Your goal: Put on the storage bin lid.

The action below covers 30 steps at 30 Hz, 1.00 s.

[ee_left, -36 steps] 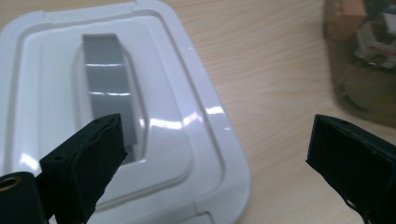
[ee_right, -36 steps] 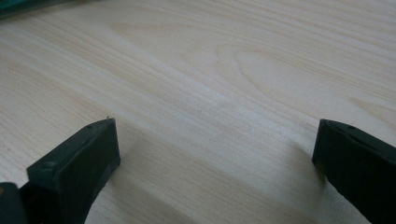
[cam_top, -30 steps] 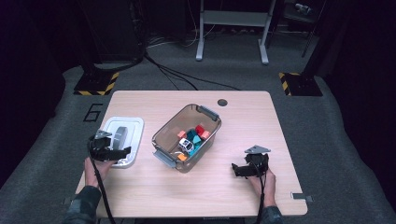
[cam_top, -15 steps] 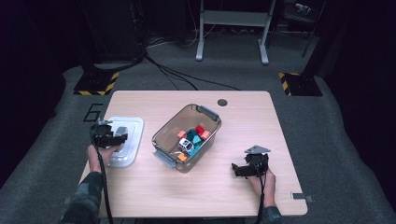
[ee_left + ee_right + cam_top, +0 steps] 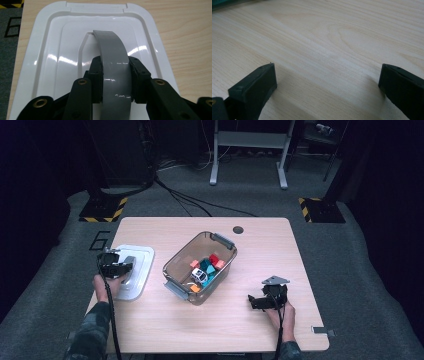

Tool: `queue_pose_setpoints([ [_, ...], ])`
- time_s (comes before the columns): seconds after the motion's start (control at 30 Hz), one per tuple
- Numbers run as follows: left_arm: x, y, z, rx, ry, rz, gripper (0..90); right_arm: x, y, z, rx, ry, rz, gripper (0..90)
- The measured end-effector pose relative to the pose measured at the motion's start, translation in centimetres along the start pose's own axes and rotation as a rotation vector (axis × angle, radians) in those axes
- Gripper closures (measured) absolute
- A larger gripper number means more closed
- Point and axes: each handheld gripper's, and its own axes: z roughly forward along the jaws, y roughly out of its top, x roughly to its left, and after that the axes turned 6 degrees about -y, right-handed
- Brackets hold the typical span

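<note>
A white plastic lid [image 5: 143, 256] lies flat on the table's left side, with a grey arched handle [image 5: 129, 262] on top. My left gripper [image 5: 121, 268] has just been closing its jaws, and they now press on both sides of that handle. In the left gripper view the handle [image 5: 113, 57] runs up between the black pads [image 5: 96, 75] over the lid [image 5: 62, 50]. A brown see-through bin [image 5: 173, 264] with grey latches stands mid-table, holding small coloured toys and a toy car [image 5: 199, 275]. At the front right my right gripper [image 5: 255, 302] rests low and open; its jaws [image 5: 327, 80] stand wide over bare wood.
A round cable hole [image 5: 238, 229] sits near the table's far edge. A small grey item [image 5: 320, 330] lies at the front right corner. Cables trail from both grippers toward the person. Dark floor, hazard-striped feet and a metal stand surround the table.
My left gripper moved away from the person over the lid, and its jaws went from wide to closed on the grey handle. The right gripper stayed still.
</note>
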Motion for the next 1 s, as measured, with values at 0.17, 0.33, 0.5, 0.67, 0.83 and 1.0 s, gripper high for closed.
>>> queue_pose_setpoints([
  [0.17, 0.2, 0.7, -1.9, -0.027, -0.026, 0.012, 67.5, 0.0, 0.0, 0.0, -0.002, -0.001, -0.006, 1.1],
  [0.33, -0.1, 1.8, -3.8, -0.055, -0.045, 0.037, 67.4, 0.0, 0.0, 0.0, -0.002, 0.005, -0.001, 1.7],
  [0.5, -0.6, 3.0, -5.3, -0.069, -0.066, 0.048, 67.4, 0.0, 0.0, 0.0, -0.003, 0.004, -0.005, 1.6],
  [0.67, -1.8, 4.5, -6.7, -0.073, -0.085, 0.086, 67.4, 0.0, 0.0, 0.1, -0.002, 0.003, -0.009, 1.3],
  [0.83, -3.2, 5.9, -7.6, -0.085, -0.108, 0.105, 67.4, 0.1, 0.1, 0.1, -0.007, 0.002, 0.005, 1.3],
  [1.0, -4.4, 7.1, -8.6, -0.091, -0.131, 0.129, 67.4, 0.1, 0.1, 0.1, -0.005, 0.003, 0.002, 1.3],
])
